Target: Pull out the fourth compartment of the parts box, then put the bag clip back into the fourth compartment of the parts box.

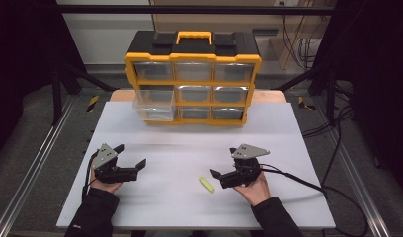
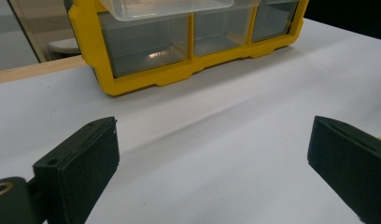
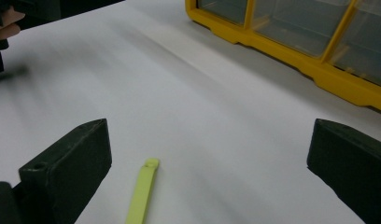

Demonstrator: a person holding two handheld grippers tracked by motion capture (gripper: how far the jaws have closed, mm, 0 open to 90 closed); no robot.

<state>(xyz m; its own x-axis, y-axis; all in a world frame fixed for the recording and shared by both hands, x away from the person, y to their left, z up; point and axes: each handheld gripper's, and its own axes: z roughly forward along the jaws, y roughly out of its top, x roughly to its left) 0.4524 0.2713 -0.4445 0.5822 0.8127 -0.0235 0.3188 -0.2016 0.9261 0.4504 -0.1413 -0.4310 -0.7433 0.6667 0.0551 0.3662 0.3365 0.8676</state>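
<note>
A small yellow-green flat strip lies on the white table near the front, just left of my right gripper. In the right gripper view the strip lies between the wide-apart jaws, nearer the left one, and my right gripper is open and touches nothing. My left gripper rests at the front left, open and empty. Its jaws face the yellow organizer, with bare table between them.
A yellow and black drawer organizer with clear drawers stands at the table's far edge. Its middle-left drawer is pulled out over the table. A black cable trails right from the right gripper. The white tabletop spreads between grippers and organizer.
</note>
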